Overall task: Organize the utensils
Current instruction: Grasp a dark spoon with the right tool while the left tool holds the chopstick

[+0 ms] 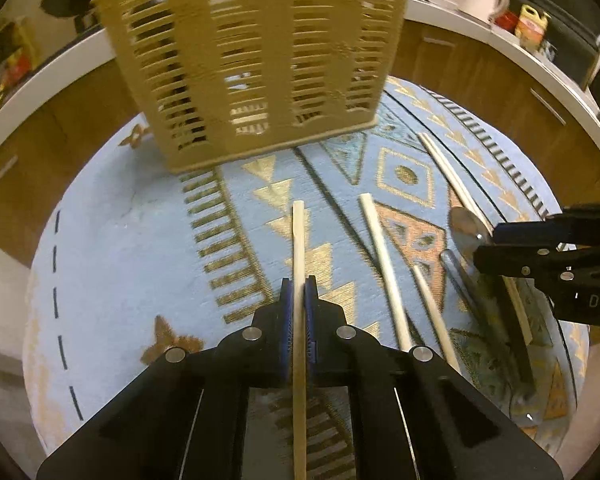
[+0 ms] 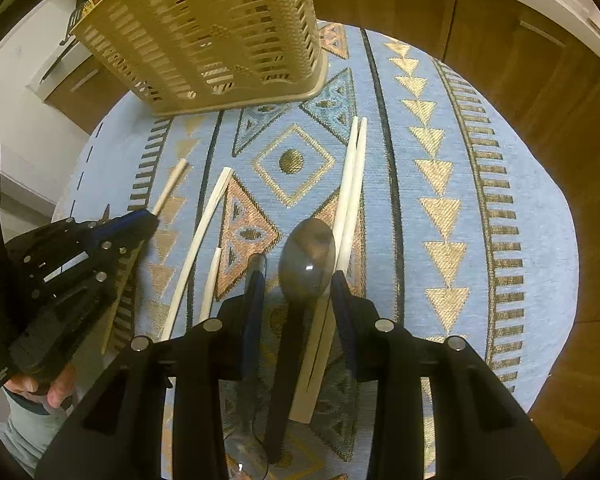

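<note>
The left gripper (image 1: 299,292) is clamping a single chopstick (image 1: 298,240) — its blue pads are pressed flat on either side of the pale shaft, partway along, so the far end is pointing toward the basket (image 1: 252,60). Gripping it mid-length is likely keeping the stick from swinging when it is lifted and tipped into a slot.

The right gripper (image 2: 298,284) is hanging over the spoon (image 2: 306,256), jaws apart and straddling it; the bowl is lying between the pads without either one visibly pressing on it, so nothing is being held there yet. A second, darker handle (image 2: 256,264) is sitting just beside the left pad, and a pair of chopsticks (image 2: 350,184) is lying against the spoon's right edge, which could crowd a clean pinch.

Between the two tools, two more loose chopsticks (image 2: 204,232) are lying on the patterned cloth (image 2: 500,160), all roughly pointing toward the basket.

Farthest off, the slatted tan basket is standing upright at the cloth's far edge — the evident home for everything still lying loose. Whether anything is already inside it I cannot tell for certain.
</note>
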The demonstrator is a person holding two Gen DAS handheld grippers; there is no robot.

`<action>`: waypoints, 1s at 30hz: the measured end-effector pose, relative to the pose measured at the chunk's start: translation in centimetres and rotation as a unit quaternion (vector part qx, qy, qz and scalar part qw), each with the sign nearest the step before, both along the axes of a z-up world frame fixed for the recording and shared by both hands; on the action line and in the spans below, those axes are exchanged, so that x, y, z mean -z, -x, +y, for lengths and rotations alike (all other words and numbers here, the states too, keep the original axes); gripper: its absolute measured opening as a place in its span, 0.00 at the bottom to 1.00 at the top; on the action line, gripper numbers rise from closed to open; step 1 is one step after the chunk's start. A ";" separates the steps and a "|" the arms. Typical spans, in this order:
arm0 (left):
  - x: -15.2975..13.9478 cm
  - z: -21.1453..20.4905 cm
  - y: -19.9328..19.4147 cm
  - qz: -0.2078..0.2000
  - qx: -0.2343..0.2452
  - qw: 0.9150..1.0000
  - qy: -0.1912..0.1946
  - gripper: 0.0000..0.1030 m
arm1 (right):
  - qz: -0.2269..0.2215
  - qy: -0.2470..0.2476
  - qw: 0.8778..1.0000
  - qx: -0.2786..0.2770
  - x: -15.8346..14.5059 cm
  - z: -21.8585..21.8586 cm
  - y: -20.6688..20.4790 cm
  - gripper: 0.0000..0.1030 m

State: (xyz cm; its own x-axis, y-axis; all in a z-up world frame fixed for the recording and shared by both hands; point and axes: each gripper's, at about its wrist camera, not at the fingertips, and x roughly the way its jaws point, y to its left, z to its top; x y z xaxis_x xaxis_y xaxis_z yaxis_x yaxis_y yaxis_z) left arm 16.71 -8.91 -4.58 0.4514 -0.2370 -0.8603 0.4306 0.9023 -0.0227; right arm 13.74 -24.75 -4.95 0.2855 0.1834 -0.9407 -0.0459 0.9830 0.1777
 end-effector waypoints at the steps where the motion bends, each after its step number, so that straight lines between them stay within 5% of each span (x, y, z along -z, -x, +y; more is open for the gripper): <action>1: 0.0 0.3 0.0 0.001 -0.002 1.000 0.003 0.04 | 0.001 0.003 1.000 -0.001 0.0 0.2 0.0 0.31; 23: 0.0 2.8 0.1 0.011 -0.010 1.000 0.026 0.04 | 0.016 0.029 0.999 -0.014 0.9 1.3 -1.1 0.30; 30: 0.2 2.7 0.0 0.012 -0.010 0.999 0.028 0.04 | 0.019 0.071 0.996 -0.042 1.0 2.3 0.4 0.21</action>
